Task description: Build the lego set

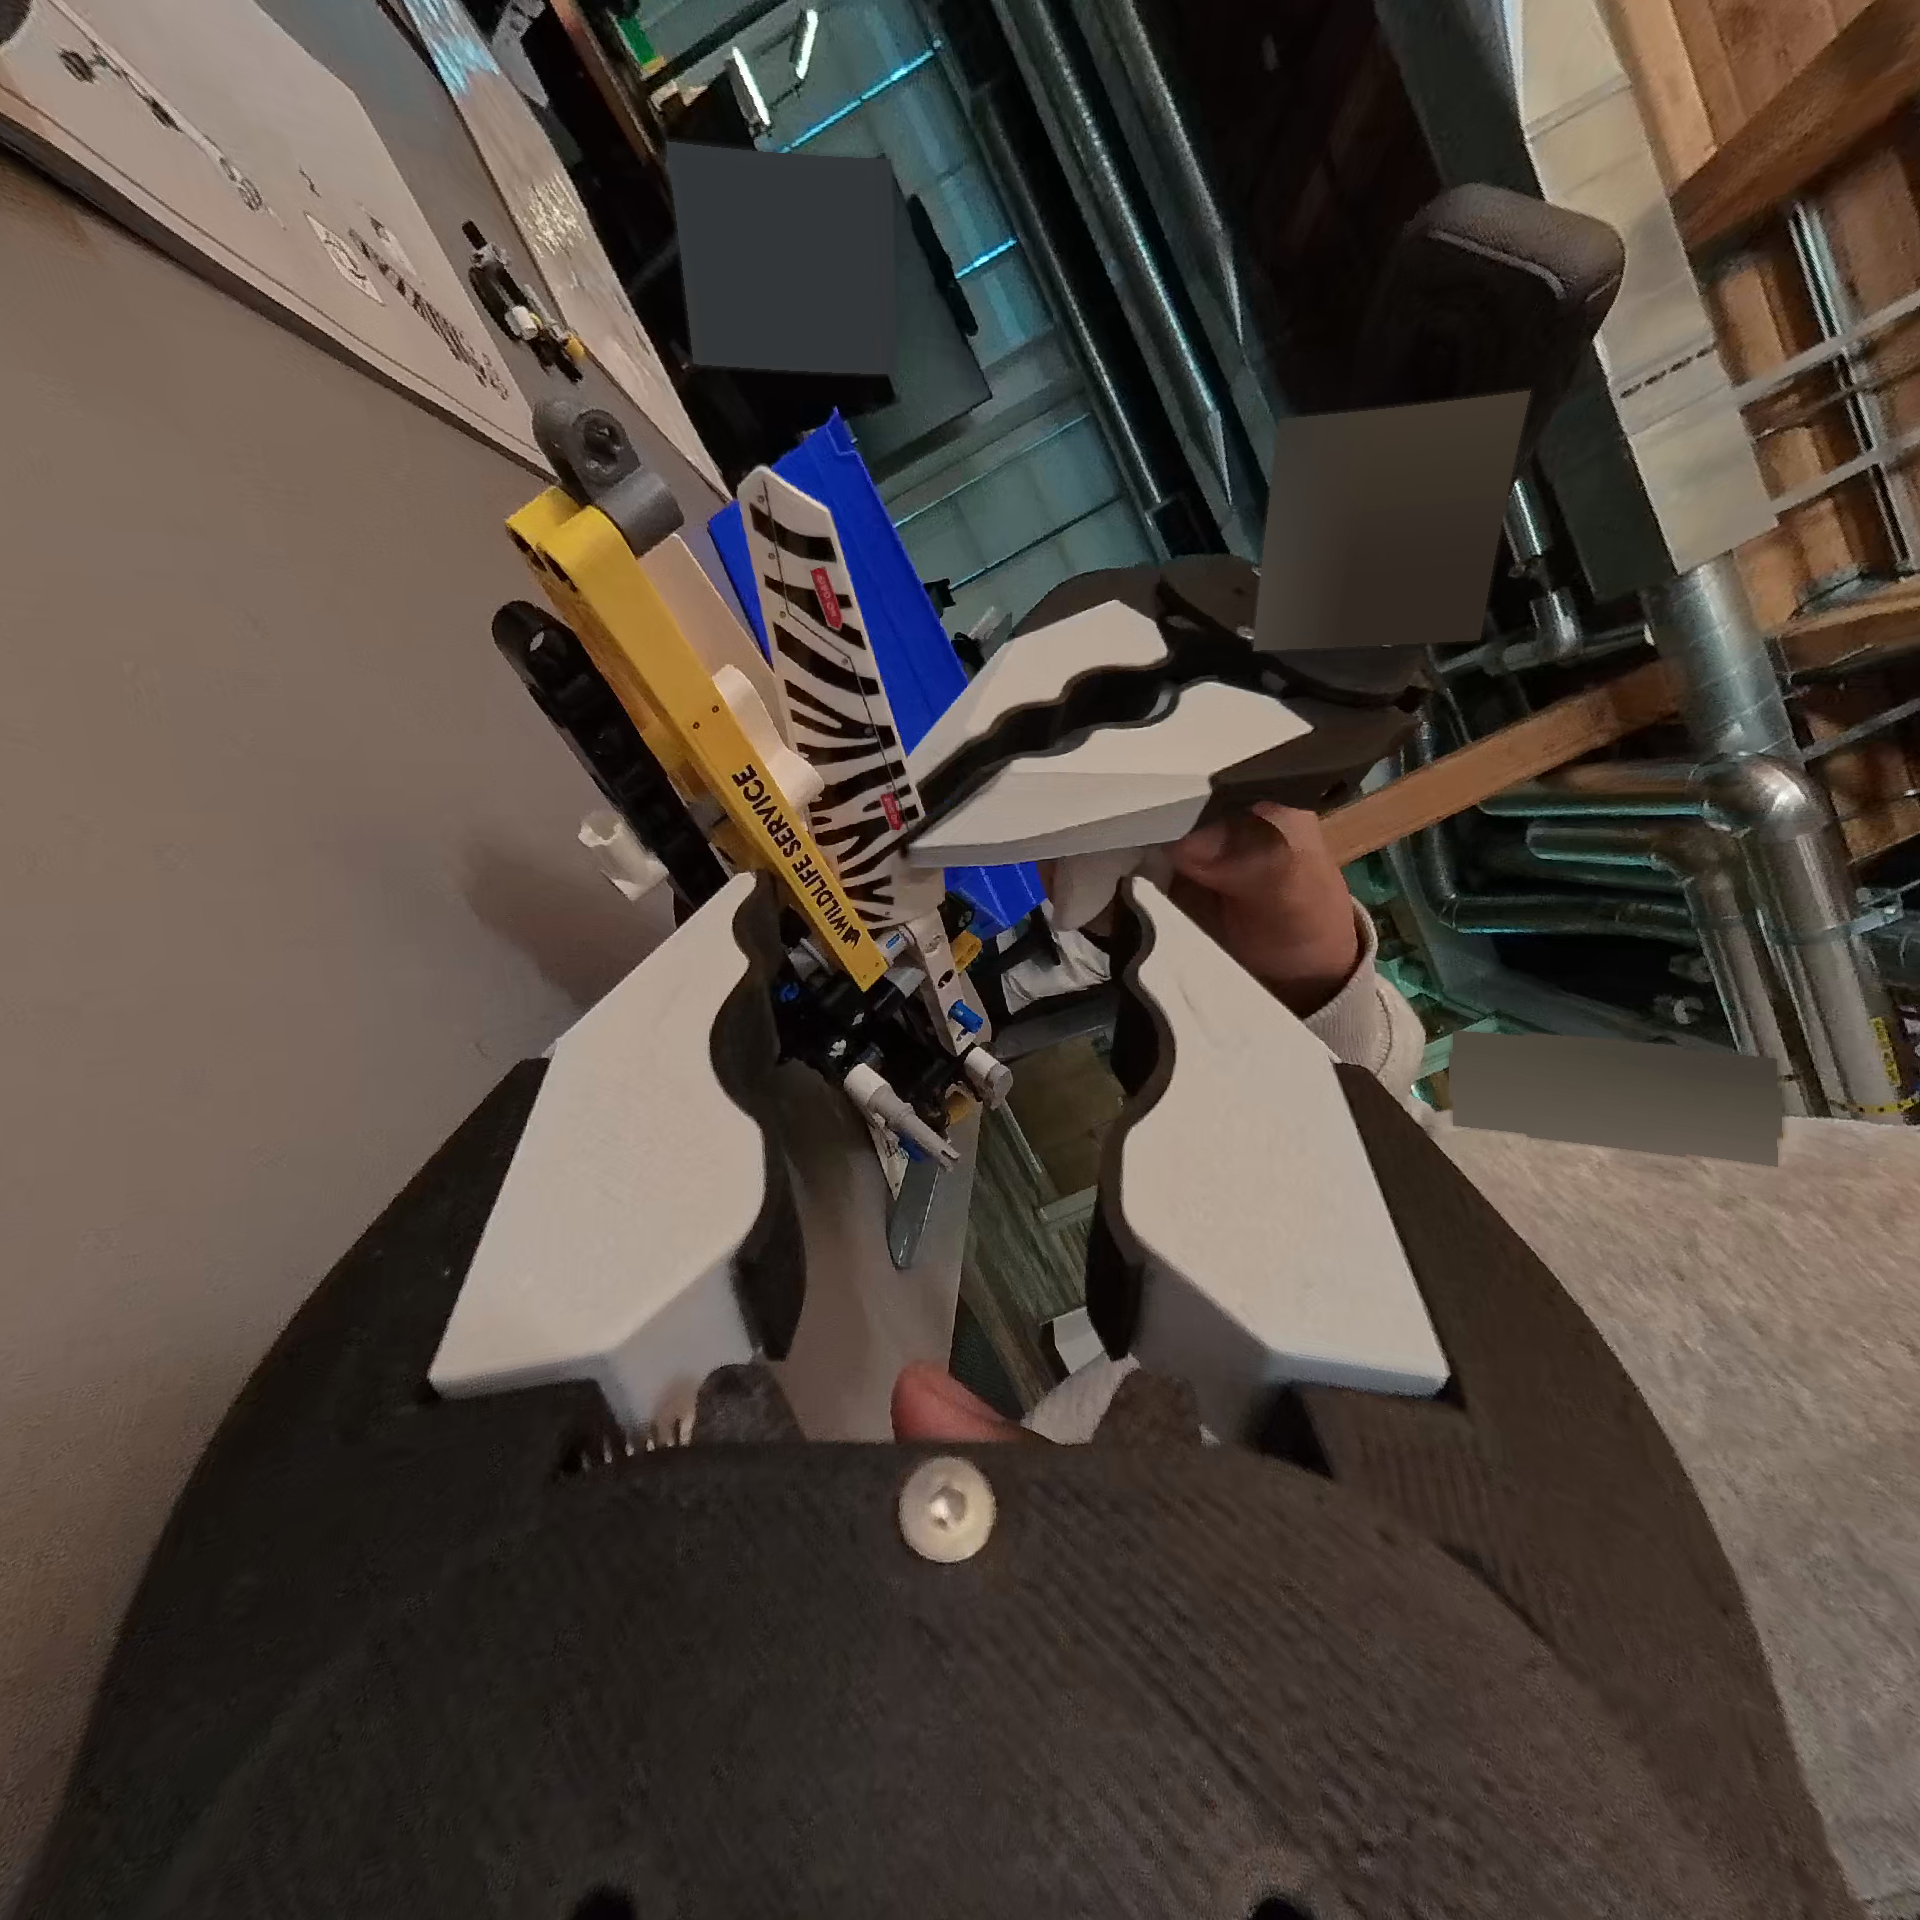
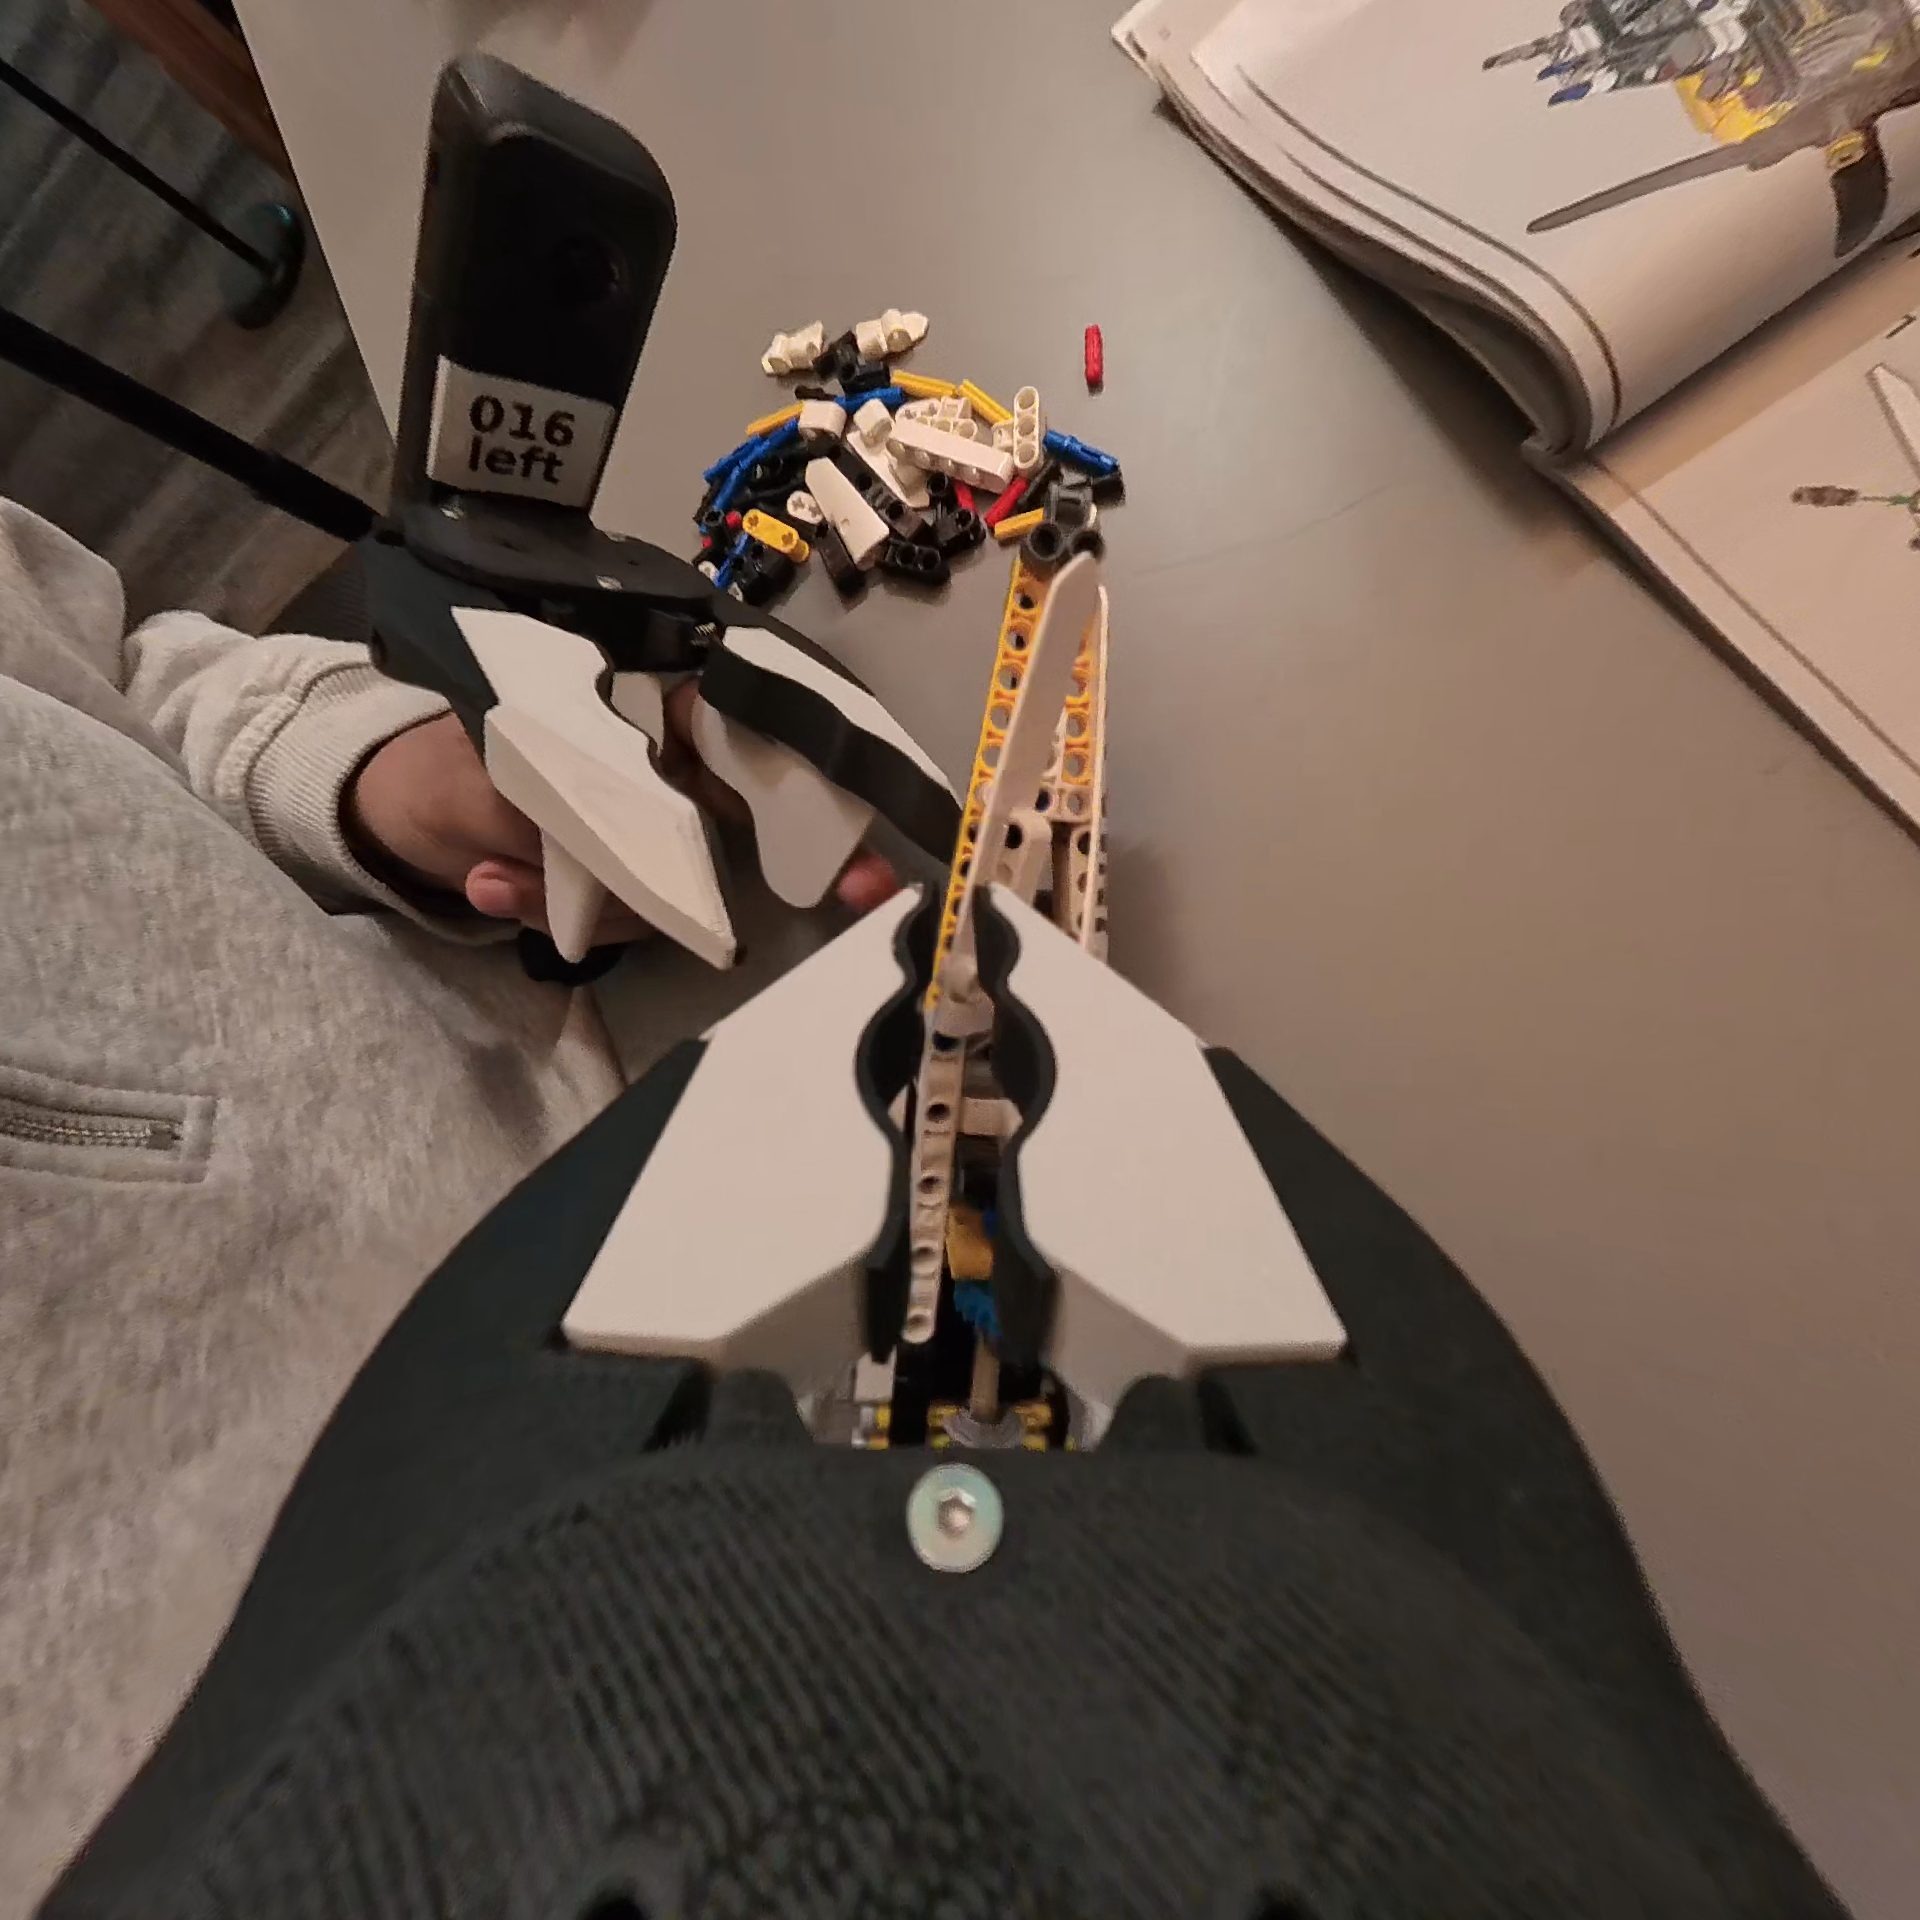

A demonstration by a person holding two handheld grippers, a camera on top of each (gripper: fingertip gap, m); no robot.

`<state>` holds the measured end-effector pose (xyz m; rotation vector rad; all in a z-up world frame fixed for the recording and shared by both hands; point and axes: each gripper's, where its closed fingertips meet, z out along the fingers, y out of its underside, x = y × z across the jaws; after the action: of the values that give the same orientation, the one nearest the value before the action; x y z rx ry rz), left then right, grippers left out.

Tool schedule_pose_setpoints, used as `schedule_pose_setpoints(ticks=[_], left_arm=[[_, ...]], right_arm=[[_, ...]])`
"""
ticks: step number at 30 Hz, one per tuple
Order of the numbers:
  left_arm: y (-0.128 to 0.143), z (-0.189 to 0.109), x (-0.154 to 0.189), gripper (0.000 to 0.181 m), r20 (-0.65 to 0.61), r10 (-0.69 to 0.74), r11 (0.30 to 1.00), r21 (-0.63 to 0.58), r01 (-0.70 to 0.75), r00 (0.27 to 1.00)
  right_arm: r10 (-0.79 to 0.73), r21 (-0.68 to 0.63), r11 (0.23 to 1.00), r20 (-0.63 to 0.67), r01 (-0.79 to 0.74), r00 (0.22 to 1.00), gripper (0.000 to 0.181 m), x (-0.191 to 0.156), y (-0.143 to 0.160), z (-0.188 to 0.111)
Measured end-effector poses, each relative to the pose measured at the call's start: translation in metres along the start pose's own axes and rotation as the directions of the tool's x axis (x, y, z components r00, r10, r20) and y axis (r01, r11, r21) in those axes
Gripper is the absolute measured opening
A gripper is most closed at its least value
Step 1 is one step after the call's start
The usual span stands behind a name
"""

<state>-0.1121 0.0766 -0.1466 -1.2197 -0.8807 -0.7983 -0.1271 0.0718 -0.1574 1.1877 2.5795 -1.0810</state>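
Above the grey table (image 2: 1455,935), right gripper (image 2: 954,914) fingers clamping lego model (image 2: 1023,717), left gripper (image 1: 940,883) fingers spread, empty, loose pieces (image 2: 904,468) beyond.

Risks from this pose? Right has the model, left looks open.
1. The right gripper pinches the lego model only at one end; the long yellow beam sticks far out and could lever loose.
2. The open left gripper sits close around the model's base; shutting it off-centre may pop off the zebra-striped panel.
3. A drop would land in the loose parts pile.
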Motion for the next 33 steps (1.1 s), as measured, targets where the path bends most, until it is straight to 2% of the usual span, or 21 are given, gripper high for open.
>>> schedule_pose_setpoints(ticks=[8,11,15,20,27,33], left_arm=[[-0.001,0.0,0.001,0.063,-0.014,-0.016,1.0,-0.001,0.016,1.0],[-0.001,-0.001,0.001,0.062,-0.02,-0.019,1.0,-0.001,0.019,1.0],[0.0,0.0,0.001,0.062,-0.022,-0.023,1.0,-0.004,0.022,1.0],[0.0,0.0,0.001,0.063,-0.021,-0.024,1.0,-0.006,0.024,0.999],[-0.001,0.0,0.001,0.063,-0.02,-0.021,1.0,-0.001,0.021,1.0],[-0.001,0.0,0.001,0.066,-0.021,-0.02,1.0,0.001,0.02,1.0]], right_arm=[[0.035,-0.033,0.999,0.047,-0.034,0.998,0.0,0.0,0.001,-0.002],[0.088,-0.053,0.995,0.149,-0.081,0.985,0.0,-0.005,0.0,-0.005],[0.183,-0.099,0.982,0.323,-0.159,0.929,0.0,-0.01,-0.005,-0.01],[0.232,-0.213,0.964,0.398,-0.156,0.888,0.0,-0.007,0.001,-0.006],[0.348,-0.323,0.921,0.434,-0.217,0.831,0.0,-0.005,0.0,-0.005],[0.421,-0.35,0.895,0.455,-0.277,0.785,0.0,-0.003,0.0,-0.004]])
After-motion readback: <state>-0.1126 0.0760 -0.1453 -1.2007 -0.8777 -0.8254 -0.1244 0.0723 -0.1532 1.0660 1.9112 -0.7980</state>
